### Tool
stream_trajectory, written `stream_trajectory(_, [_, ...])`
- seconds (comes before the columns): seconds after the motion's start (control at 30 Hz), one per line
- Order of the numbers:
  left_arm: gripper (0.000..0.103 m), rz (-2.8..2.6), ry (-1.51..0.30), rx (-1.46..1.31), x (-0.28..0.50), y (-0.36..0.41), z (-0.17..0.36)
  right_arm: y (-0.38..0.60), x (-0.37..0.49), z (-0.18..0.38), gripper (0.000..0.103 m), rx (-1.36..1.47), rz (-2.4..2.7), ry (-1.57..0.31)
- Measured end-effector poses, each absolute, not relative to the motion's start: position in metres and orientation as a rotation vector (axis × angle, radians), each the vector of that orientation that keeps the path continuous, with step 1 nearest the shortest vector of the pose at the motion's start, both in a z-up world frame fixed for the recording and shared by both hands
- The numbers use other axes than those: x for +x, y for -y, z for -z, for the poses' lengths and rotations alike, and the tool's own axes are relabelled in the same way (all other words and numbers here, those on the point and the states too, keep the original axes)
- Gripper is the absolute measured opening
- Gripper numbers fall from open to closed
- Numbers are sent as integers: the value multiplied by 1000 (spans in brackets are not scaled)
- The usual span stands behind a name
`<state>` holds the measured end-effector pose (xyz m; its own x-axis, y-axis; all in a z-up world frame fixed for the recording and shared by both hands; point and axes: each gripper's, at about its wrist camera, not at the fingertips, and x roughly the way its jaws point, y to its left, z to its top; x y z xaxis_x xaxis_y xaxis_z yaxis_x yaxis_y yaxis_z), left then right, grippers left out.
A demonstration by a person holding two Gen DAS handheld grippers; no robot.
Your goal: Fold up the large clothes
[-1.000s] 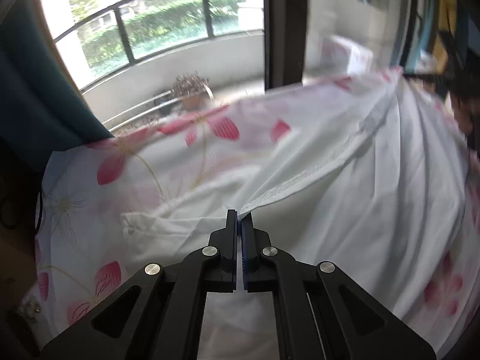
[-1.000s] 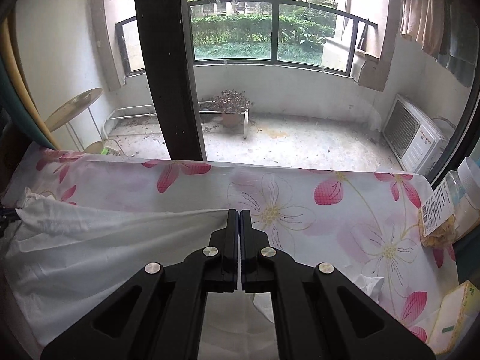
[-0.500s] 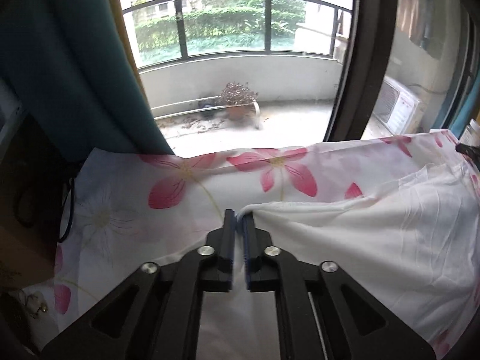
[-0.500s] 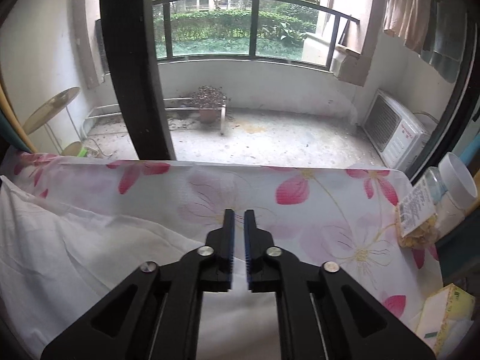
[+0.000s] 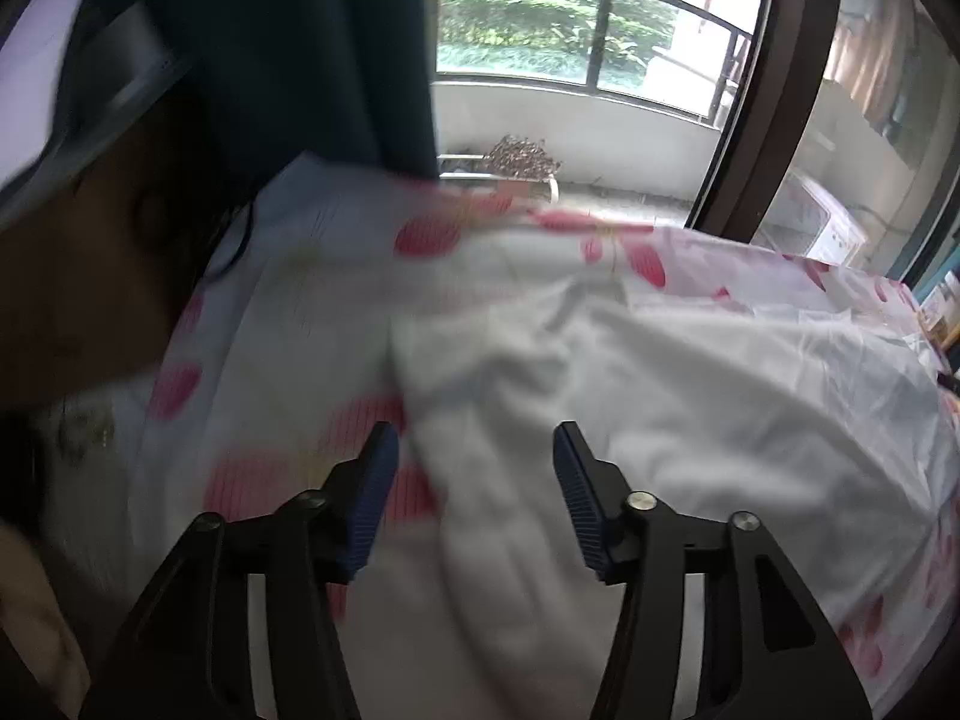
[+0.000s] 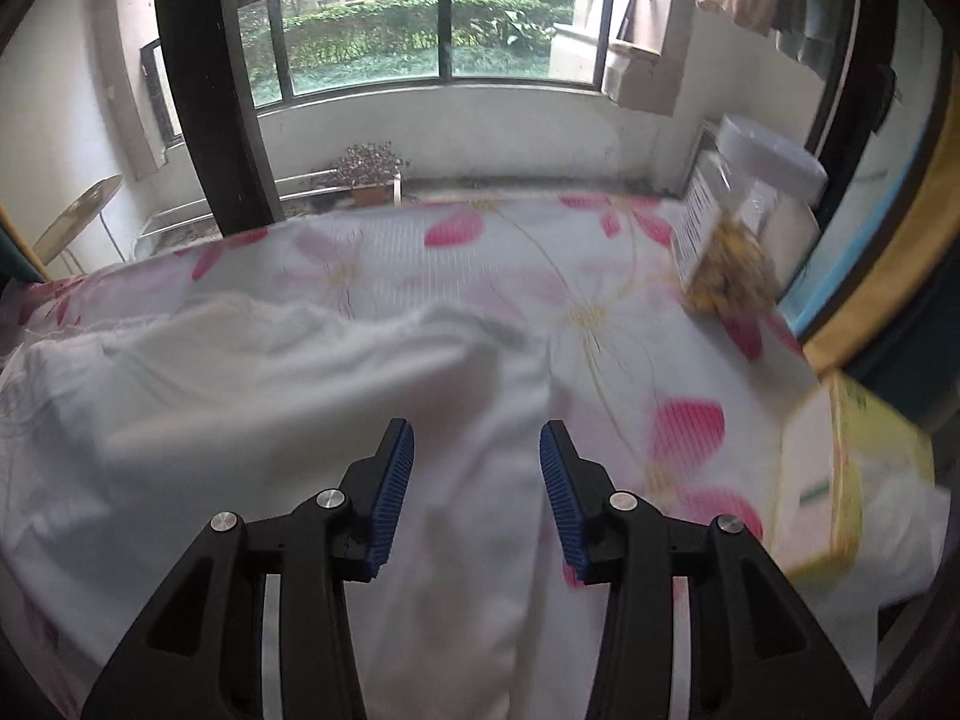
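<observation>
- The left hand-held gripper [image 5: 474, 450] hovers with its jaws spread over a white garment [image 5: 690, 420], nothing pinched between the blue pads [image 5: 375, 498]; the jaws have just been opening, and the cloth below lies loose under the gap.
- The right hand-held gripper [image 6: 477, 450] also stands spread after just opening, its pads clear of the same white garment [image 6: 270, 408], which lies free beneath them.
- The garment is spread across a table covered by a floral cloth [image 6: 600, 300] with pink petals, its rumpled far edge [image 6: 360, 324] short of the window side; judging by this, both ends have been let go so that the fabric can settle flat.
- A lidded jar of yellow snacks [image 6: 732, 240] and a yellow-green box [image 6: 852, 456] stand at the right of the table, just beside the work area and apart from the garment.
- A dark curtain [image 5: 300, 60] hangs at the left; the balcony railing [image 6: 420, 18] shows beyond the glass.
- The fold appears only begun, and wrinkles likely need smoothing next.
</observation>
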<state>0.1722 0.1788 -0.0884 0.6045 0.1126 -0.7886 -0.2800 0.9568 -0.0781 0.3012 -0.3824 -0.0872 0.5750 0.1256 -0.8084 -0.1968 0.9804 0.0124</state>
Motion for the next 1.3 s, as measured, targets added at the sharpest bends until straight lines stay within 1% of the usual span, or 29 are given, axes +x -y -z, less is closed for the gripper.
stream_trajectory(0.17, [61,-236,-902,-252,133,-172,98,408,270,93,43,-12,-162,-973])
stream_trajectory(0.33, [61,-246,-928,-272,112,-163,110,425,237,100,43,59,-140,-989])
stream_trajectory(0.43, [61,-257,-936,-235,105,-151,109,414,218,104,43,16,-133,-939])
stream_trajectory(0.47, [61,-258,-938,-233,104,-150,110,409,218,104,40,-7,-129,-933])
stream_trajectory(0.5, [60,-250,-940,-235,102,-147,110,405,215,105,33,-30,-122,-923])
stream_trajectory(0.53, [58,-233,-937,-233,100,-144,109,401,213,105,13,-49,-126,-913])
stream_trajectory(0.57, [38,-217,-936,-227,100,-142,109,401,212,107,2,-54,-134,-912])
stream_trajectory(0.6, [12,-201,-941,-213,99,-139,110,401,211,106,2,-57,-135,-910])
stream_trajectory(0.63, [2,-201,-942,-205,98,-137,110,402,210,106,2,-59,-132,-908])
stream_trajectory(0.83, [1,-217,-888,-244,72,-141,102,423,192,96,1,-27,-90,-871])
stream_trajectory(1.3, [0,-203,-847,-250,38,-133,81,445,160,78,1,-16,-71,-830])
